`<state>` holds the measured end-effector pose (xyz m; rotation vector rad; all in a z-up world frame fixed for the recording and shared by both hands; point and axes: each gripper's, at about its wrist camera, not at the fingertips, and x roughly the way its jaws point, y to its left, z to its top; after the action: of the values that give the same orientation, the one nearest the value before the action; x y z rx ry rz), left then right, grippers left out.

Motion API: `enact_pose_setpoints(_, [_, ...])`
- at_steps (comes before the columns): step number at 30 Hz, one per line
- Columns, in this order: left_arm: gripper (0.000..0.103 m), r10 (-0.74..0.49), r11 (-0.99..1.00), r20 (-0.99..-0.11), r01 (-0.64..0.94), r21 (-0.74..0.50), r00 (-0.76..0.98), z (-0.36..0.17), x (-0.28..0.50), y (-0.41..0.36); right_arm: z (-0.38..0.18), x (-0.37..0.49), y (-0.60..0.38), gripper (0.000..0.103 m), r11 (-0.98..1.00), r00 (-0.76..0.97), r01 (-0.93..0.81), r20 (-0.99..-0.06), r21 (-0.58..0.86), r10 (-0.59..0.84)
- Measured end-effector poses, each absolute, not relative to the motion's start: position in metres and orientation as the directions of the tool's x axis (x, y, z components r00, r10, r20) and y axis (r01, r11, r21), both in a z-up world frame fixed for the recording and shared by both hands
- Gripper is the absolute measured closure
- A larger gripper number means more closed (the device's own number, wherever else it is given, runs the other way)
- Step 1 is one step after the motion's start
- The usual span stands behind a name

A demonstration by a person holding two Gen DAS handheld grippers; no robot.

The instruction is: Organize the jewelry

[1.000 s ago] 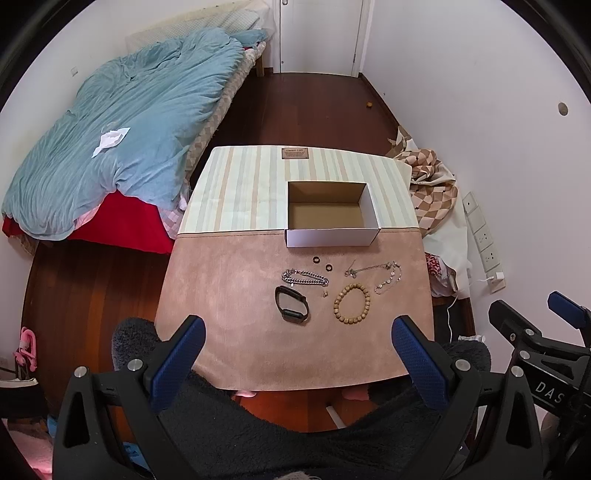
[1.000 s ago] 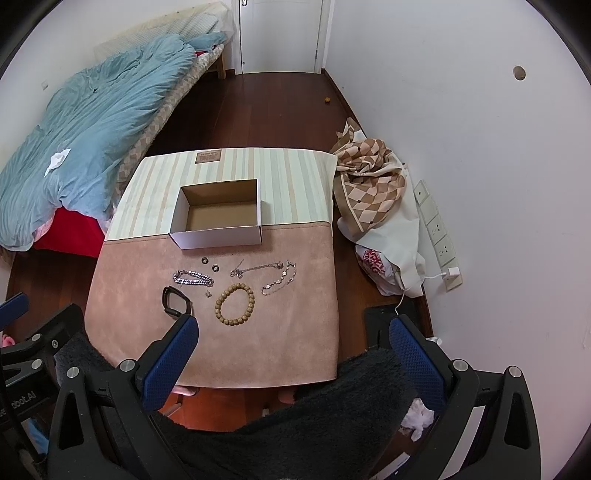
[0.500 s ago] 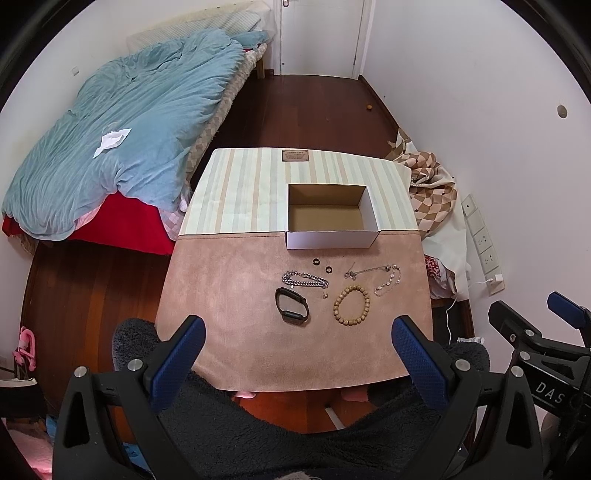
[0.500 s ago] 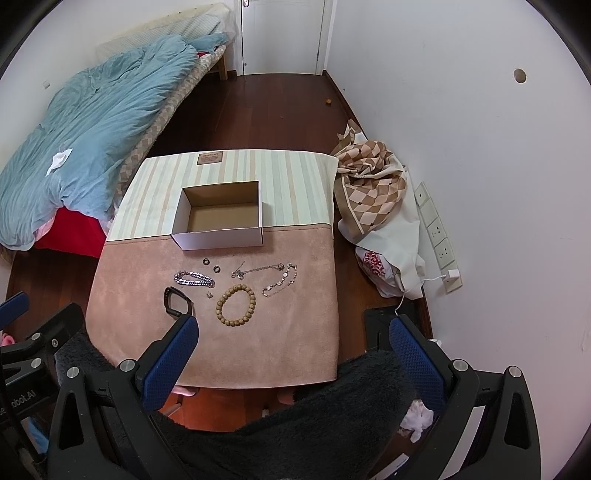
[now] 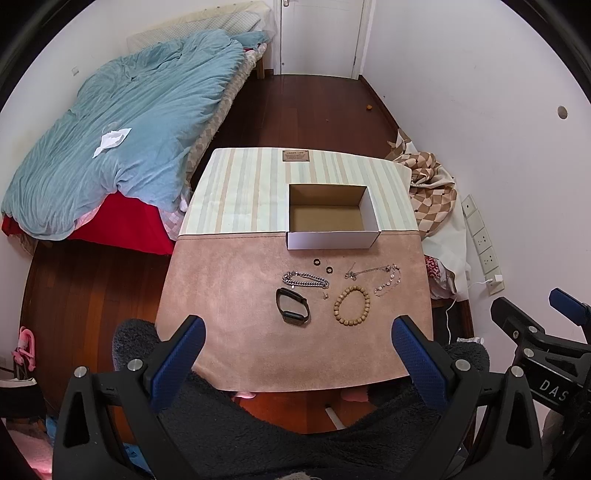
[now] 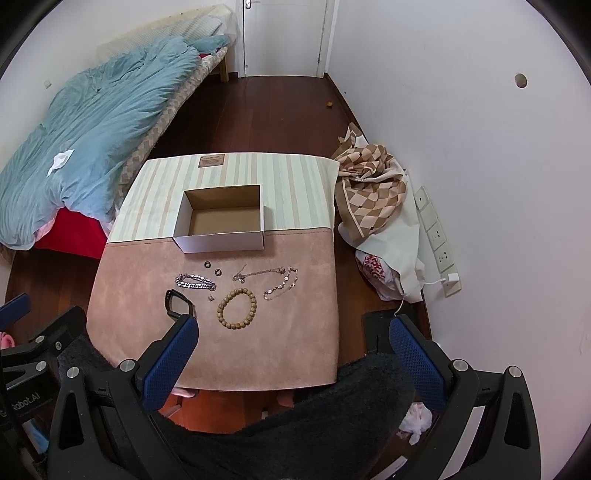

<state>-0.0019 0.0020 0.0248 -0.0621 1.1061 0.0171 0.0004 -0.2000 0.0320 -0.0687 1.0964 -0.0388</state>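
Observation:
An open white cardboard box stands empty at the middle of the table. In front of it lie two small dark rings, a silver chain bracelet, a black wristband, a wooden bead bracelet, a tiny earring and a thin silver necklace. My left gripper is open and empty, high above the table's near edge. My right gripper is open and empty, beside it to the right.
A bed with a blue duvet stands to the left. A checked cloth bundle and a bag lie on the floor right of the table, by the wall sockets. A closed door is at the far end.
Both views have shifted slightly; the table sits a little lower in frame. Nothing on the table has moved and both grippers stay open.

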Motion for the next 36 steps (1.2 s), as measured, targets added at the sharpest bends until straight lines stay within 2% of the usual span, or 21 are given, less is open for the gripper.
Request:
enact_pose_setpoints(8, [0.0, -0.01, 0.998, -0.896, -0.052, -0.037, 0.444, 0.022, 0.0, 0.005, 0.03, 0.008, -0.2, 0.0, 0.997, 0.462, 0.005, -0.884, -0.074, -0.068])
enact_pose_setpoints(12, [0.0, -0.003, 0.997, -0.913, -0.068, -0.034, 0.409, 0.001, 0.019, 0.015, 0.013, 0.022, -0.198, 0.0, 0.998, 0.443, 0.013, -0.895, -0.06, -0.06])
enact_pose_setpoints(19, [0.0, 0.081, 0.993, -0.937, -0.109, 0.046, 0.341, -0.057, 0.058, 0.038, -0.054, 0.059, -0.189, 0.0, 0.998, 0.367, 0.007, -0.928, -0.06, -0.058])
enact_pose_setpoints(23, [0.0, 0.11, 0.989, -0.965, -0.122, 0.082, 0.236, -0.107, 0.077, 0.048, -0.111, 0.078, -0.185, 0.001, 0.998, 0.285, 0.015, -0.957, -0.059, -0.061])
enact_pose_setpoints(29, [0.0, 0.141, 0.984, -0.981, -0.125, 0.124, 0.134, -0.161, 0.086, 0.055, -0.188, 0.097, -0.176, 0.013, 0.998, 0.178, 0.024, -0.983, -0.051, -0.055])
enact_pose_setpoints(32, [0.0, 0.145, 0.983, -0.984, -0.131, 0.132, 0.1, -0.179, 0.091, 0.057, -0.22, 0.104, -0.172, 0.025, 0.998, 0.14, 0.04, -0.989, -0.041, -0.046])
enact_pose_setpoints(36, [0.0, 0.146, 0.98, -0.986, -0.145, 0.134, 0.077, -0.194, 0.094, 0.059, -0.246, 0.108, -0.169, 0.035, 0.998, 0.108, 0.059, -0.994, -0.027, -0.033])
